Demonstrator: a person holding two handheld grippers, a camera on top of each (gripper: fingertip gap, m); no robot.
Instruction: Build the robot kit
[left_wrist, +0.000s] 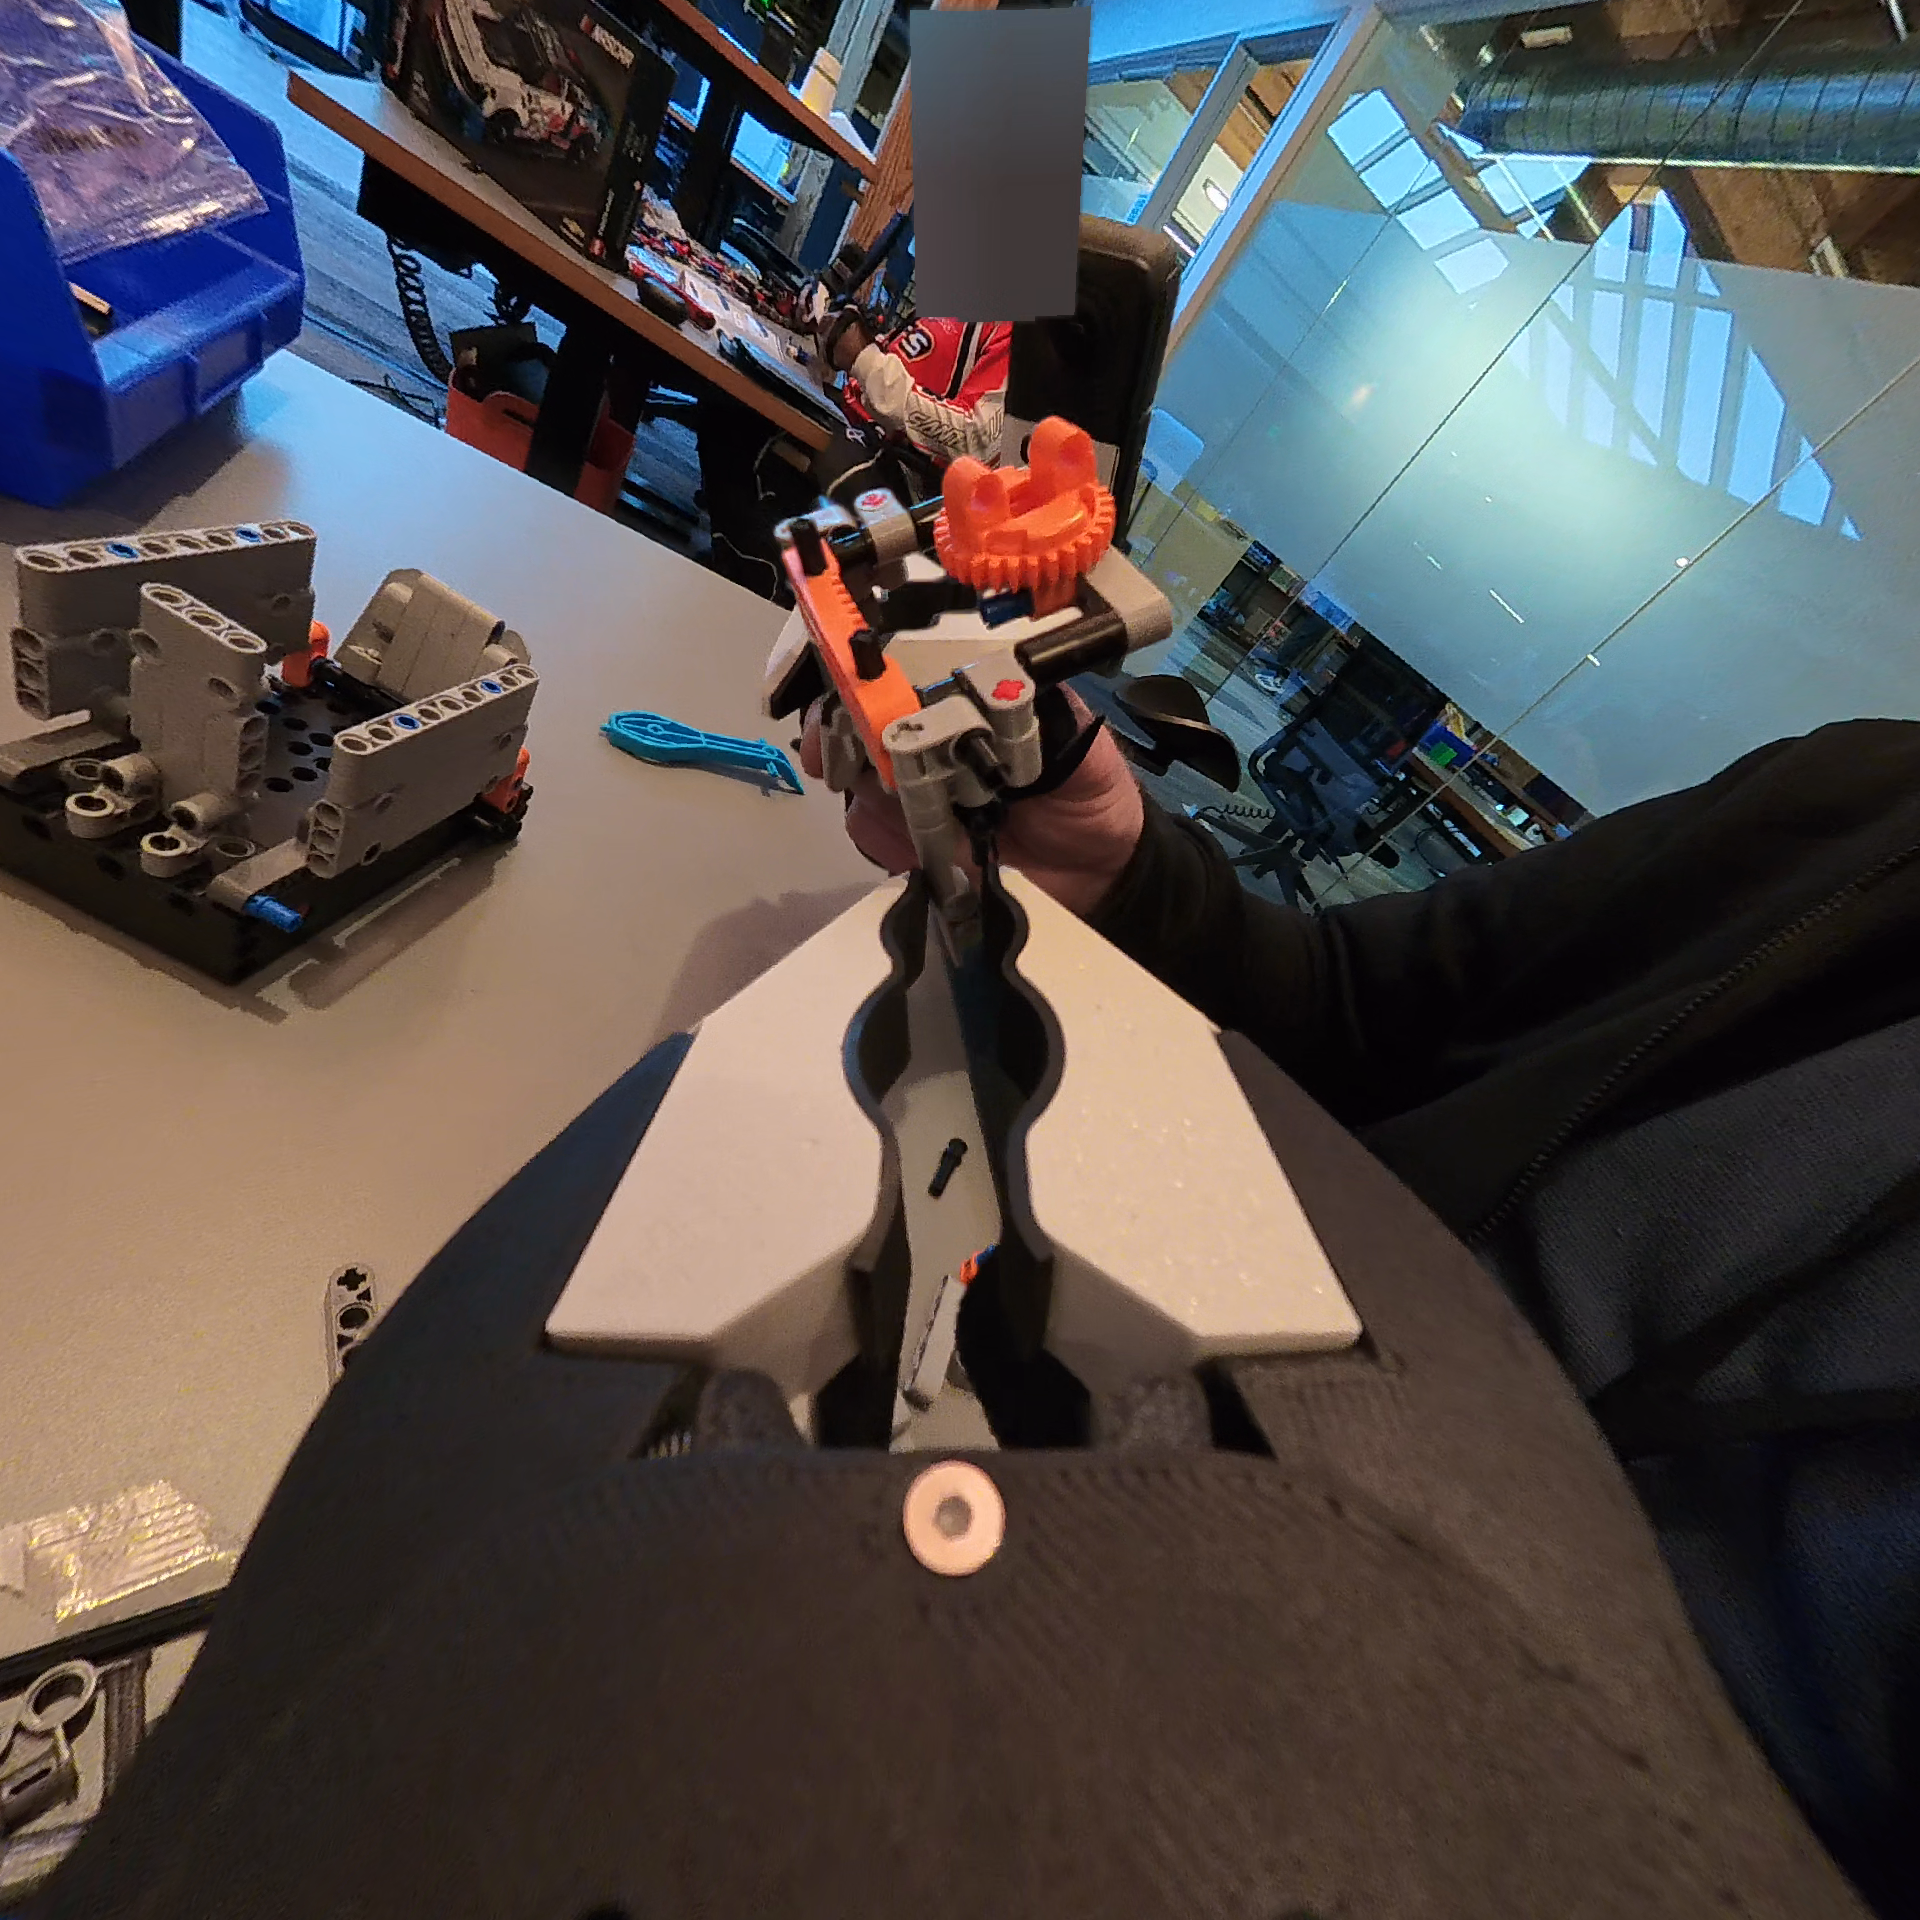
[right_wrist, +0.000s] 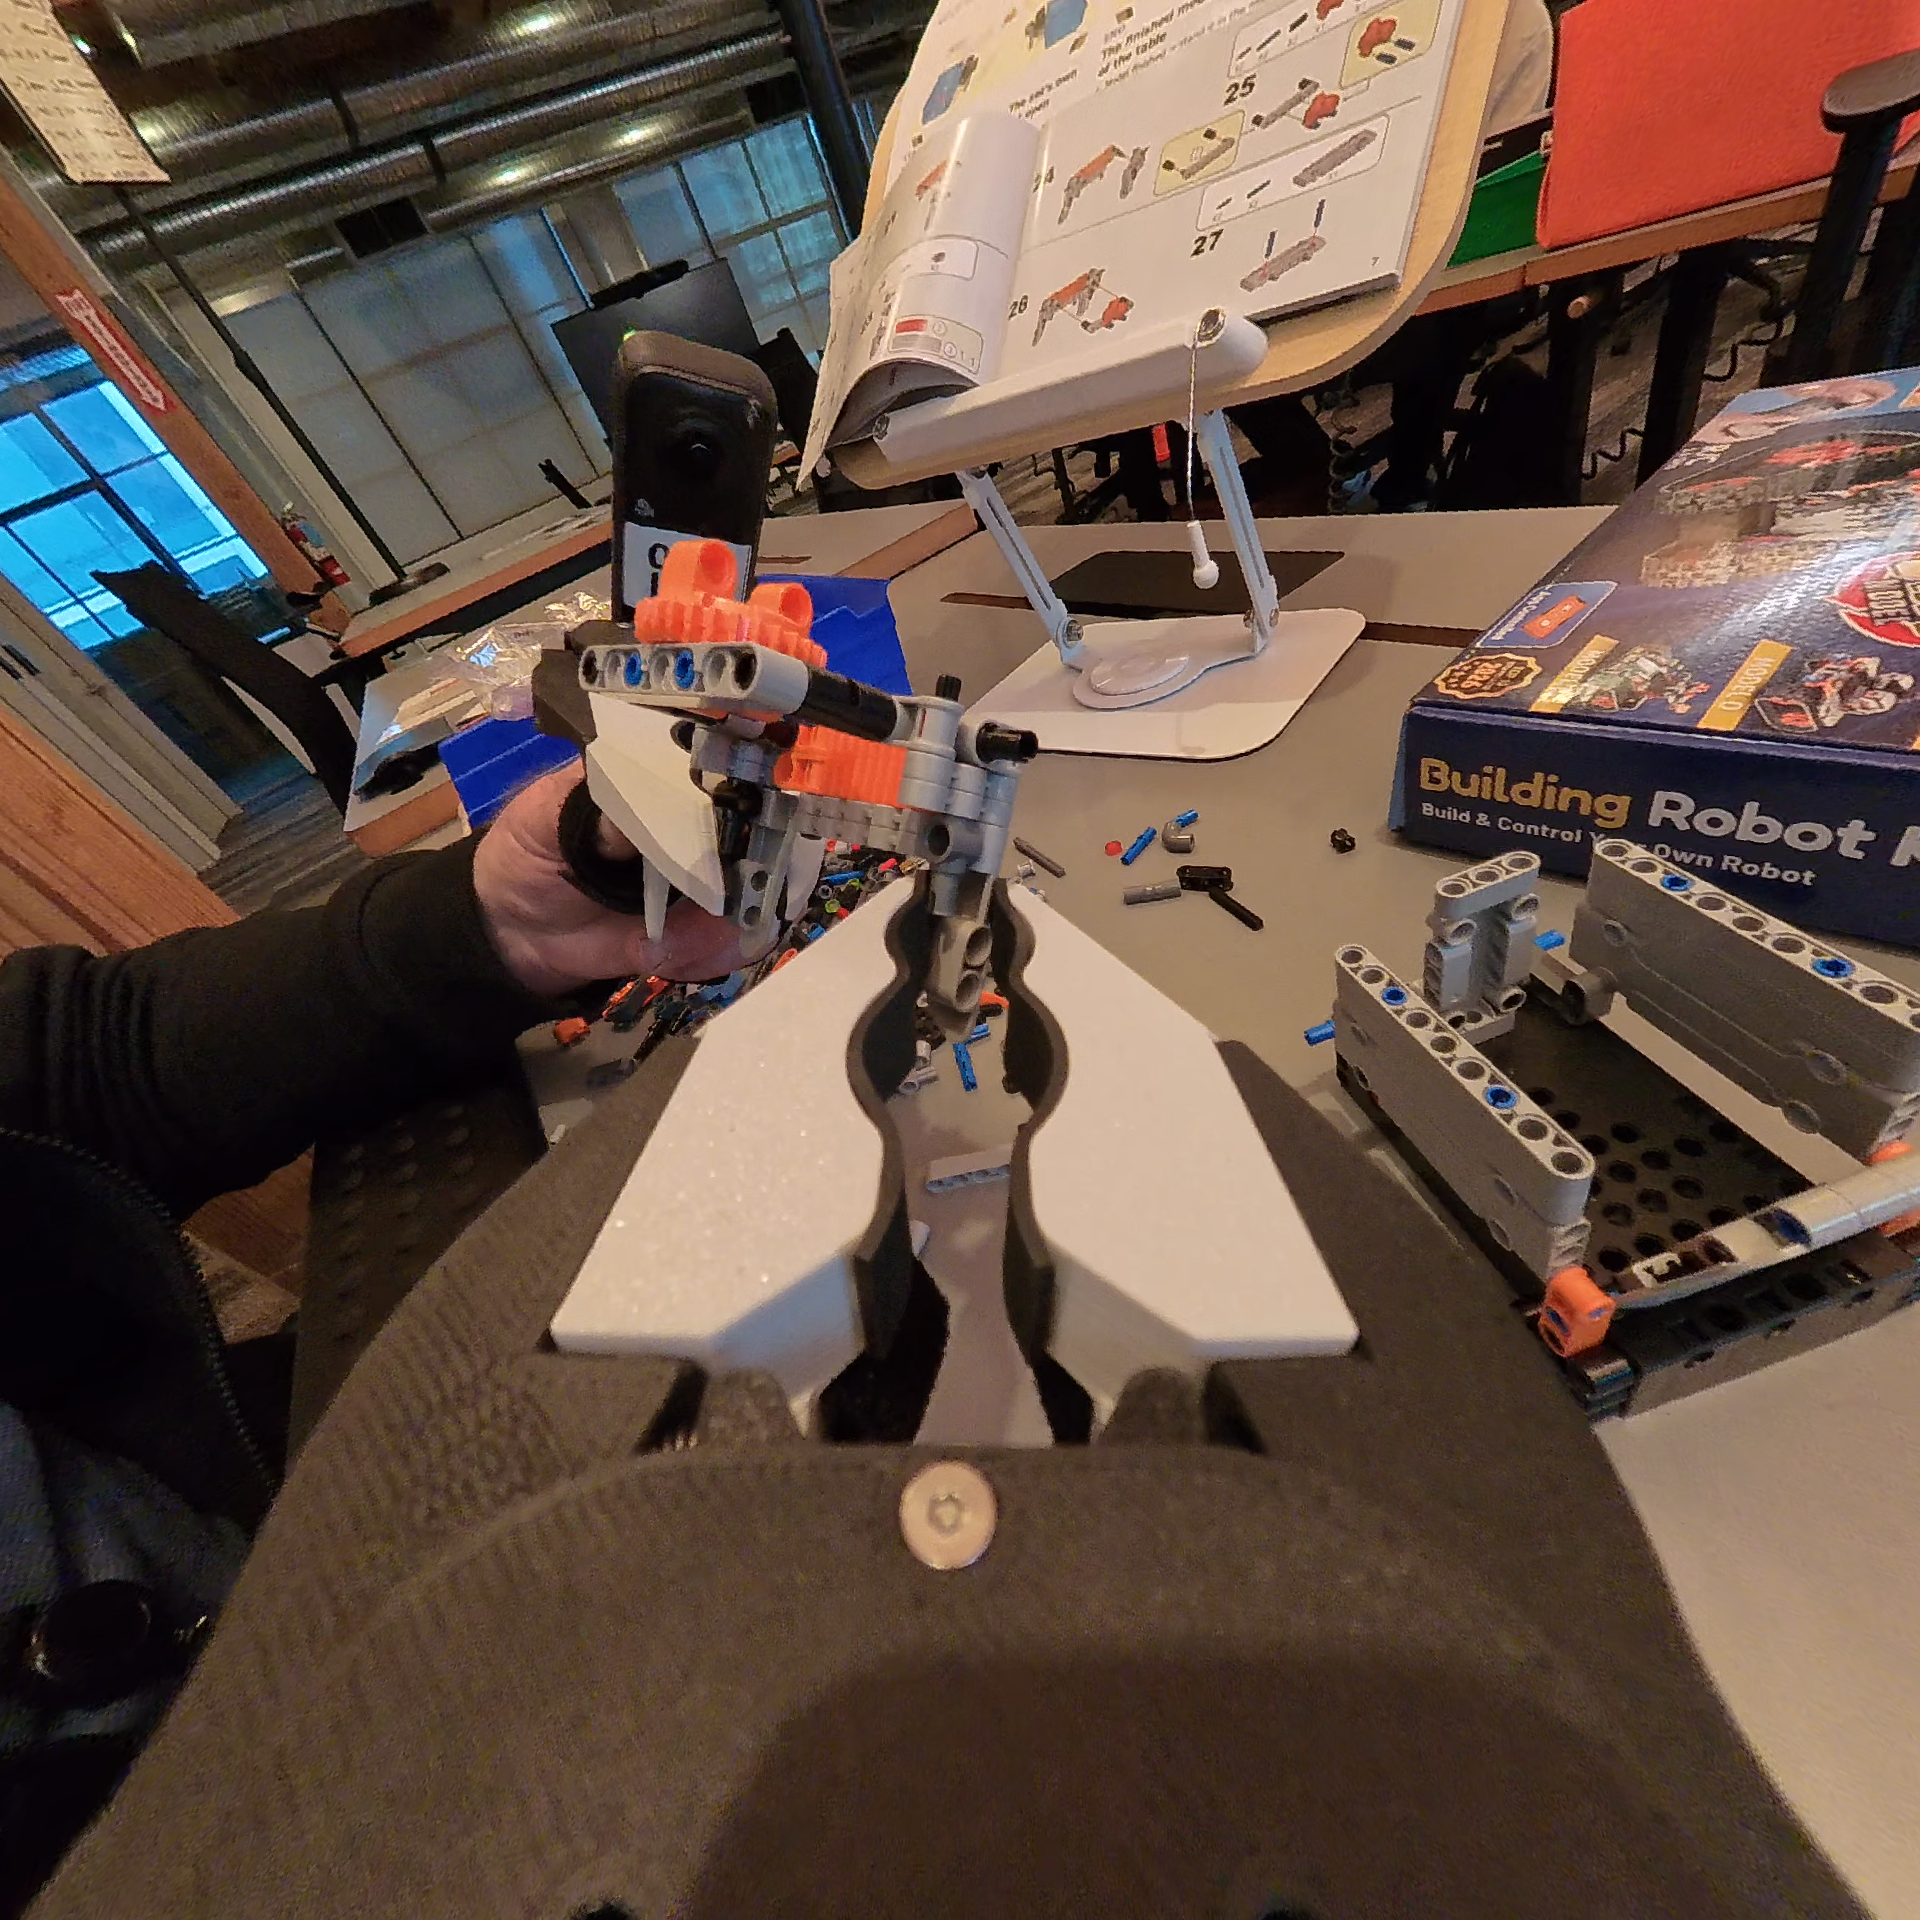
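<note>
Grippers (left_wrist: 961, 914) (right_wrist: 961, 935) pinch assembly (left_wrist: 966, 623) above table (left_wrist: 520, 987).

Right gripper (right_wrist: 961, 935) pinches the grey leg of an orange-grey assembly (right_wrist: 831, 748); left gripper (right_wrist: 665, 821) grips its other side

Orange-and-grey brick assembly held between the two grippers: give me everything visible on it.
The small plastic assembly of grey holed beams, black pins and orange parts is held in the air above the grey table. An orange toothed gear with two upright lugs crowns it. Both the left gripper and right gripper have their jaws closed on its hanging grey beams.
</note>
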